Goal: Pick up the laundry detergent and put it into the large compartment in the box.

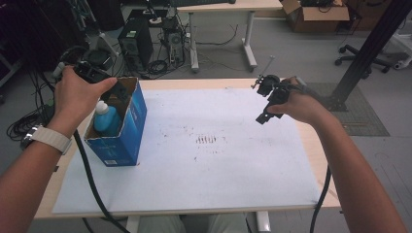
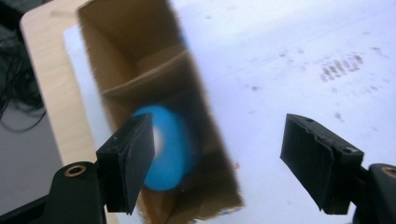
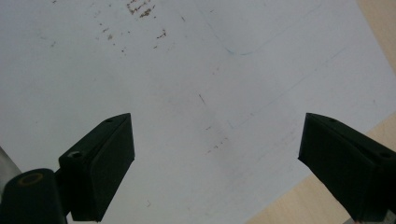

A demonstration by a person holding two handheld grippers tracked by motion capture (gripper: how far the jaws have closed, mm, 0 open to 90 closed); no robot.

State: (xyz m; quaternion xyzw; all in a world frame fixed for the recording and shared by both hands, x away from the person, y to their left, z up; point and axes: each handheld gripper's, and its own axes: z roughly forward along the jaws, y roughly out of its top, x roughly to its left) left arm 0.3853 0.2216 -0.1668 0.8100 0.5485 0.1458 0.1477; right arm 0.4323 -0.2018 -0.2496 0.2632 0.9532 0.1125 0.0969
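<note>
A blue cardboard box (image 1: 127, 131) stands open-topped on the left of the white sheet (image 1: 218, 170). Inside it sits a blue bottle (image 1: 106, 119) with a white cap. My left gripper (image 1: 114, 90) hovers over the box's mouth, held from above by the left hand. In the left gripper view its jaws (image 2: 217, 140) are open and hold nothing, and the box (image 2: 140, 60) and bottle (image 2: 170, 149) lie blurred below them. My right gripper (image 1: 264, 115) hangs over the sheet's right part. Its jaws (image 3: 217, 158) stand wide open above bare sheet (image 3: 210, 70).
The wooden table (image 1: 204, 83) shows past the sheet's edges. Faint brown marks (image 1: 206, 140) dot the sheet's middle. Beyond the table stand a computer tower (image 1: 135, 43), a desk (image 1: 223, 34), floor cables, and a black post (image 1: 369, 48) at the right.
</note>
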